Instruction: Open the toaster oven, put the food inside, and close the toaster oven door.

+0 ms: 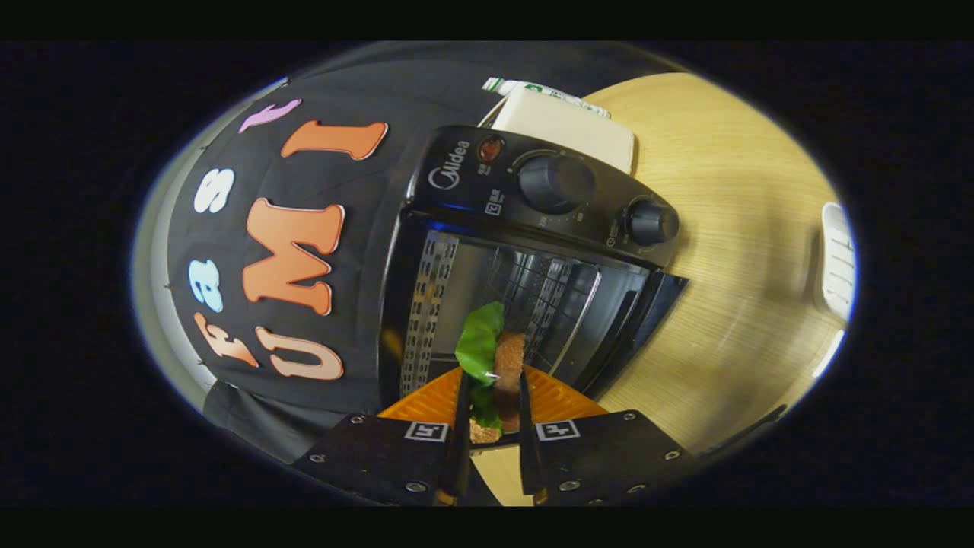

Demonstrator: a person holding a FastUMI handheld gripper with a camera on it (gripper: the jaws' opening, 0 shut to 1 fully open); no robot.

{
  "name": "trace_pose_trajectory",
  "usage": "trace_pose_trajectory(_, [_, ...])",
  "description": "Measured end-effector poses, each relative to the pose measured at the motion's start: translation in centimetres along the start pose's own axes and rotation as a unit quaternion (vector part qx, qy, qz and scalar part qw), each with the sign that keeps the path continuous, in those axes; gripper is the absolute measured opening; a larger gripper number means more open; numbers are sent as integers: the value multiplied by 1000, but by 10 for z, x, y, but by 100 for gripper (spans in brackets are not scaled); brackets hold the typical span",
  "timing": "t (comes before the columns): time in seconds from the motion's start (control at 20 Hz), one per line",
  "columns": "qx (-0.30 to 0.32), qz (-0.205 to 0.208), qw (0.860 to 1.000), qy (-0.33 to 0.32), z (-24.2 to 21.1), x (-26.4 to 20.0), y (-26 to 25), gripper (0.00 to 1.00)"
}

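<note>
Gripper view: the hand-held gripper (pixel 491 396) is clenched on one piece of food, a sandwich (pixel 498 365) with a green lettuce leaf (pixel 479 342) on its left side and a brown breaded layer on its right; both fingers (pixel 462 426) press its flanks, so it rides upright between them. Under the sandwich lies one orange ridged tray (pixel 559 396), just beyond the fingertips, probably the spot the food was taken from. Directly ahead stands one toaster oven (pixel 525 259) on the desk (pixel 730 304), its door (pixel 631 335) already swung open toward the right, leaving the cavity with its wire rack (pixel 548 289) clear to receive the load. The grip on the sides appears chosen so the sandwich can go in edge first without fouling the opening. Counted on the control panel: two knobs (pixel 555 183) and one red lamp (pixel 491 148). Beyond the oven rests one pale box (pixel 567 125); one white item (pixel 837 259) sits far right, unidentifiable. Judged: opening done, insertion and closing outstanding.
</note>
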State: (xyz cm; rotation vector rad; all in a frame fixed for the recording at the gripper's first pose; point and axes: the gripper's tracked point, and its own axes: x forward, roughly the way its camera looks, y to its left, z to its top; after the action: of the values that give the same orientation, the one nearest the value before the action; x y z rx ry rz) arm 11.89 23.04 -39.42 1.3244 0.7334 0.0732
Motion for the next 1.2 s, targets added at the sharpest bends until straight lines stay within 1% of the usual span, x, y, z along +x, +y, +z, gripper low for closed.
trace_pose_trajectory(0.25, [29, -7, 999, -20, 1, 20, -6, 28])
trace_pose_trajectory(0.3, [30, -11, 999, -20, 1, 22, -7, 30])
trace_pose_trajectory(0.4, [27, -25, 999, -21, -2, 25, -13, 39])
trace_pose_trajectory(0.45, [27, -22, 999, -20, -2, 21, -10, 49])
trace_pose_trajectory(0.5, [31, -19, 999, -17, -3, 19, -5, 54])
trace_pose_trajectory(0.55, [31, -28, 999, -15, -2, 21, -8, 65])
trace_pose_trajectory(0.6, [31, -32, 999, -14, -3, 15, -9, 70])
trace_pose_trajectory(0.7, [20, -46, 999, -15, -2, 12, -14, 72])
trace_pose_trajectory(0.75, [13, -55, 998, -14, -1, 12, -20, 78])
trace_pose_trajectory(0.85, [18, -59, 998, -7, -1, 11, -21, 95])
trace_pose_trajectory(1.0, [35, -65, 997, 12, -7, 13, -25, 97])
trace_pose_trajectory(1.2, [-6, -83, 996, 24, -12, -5, -33, 98])
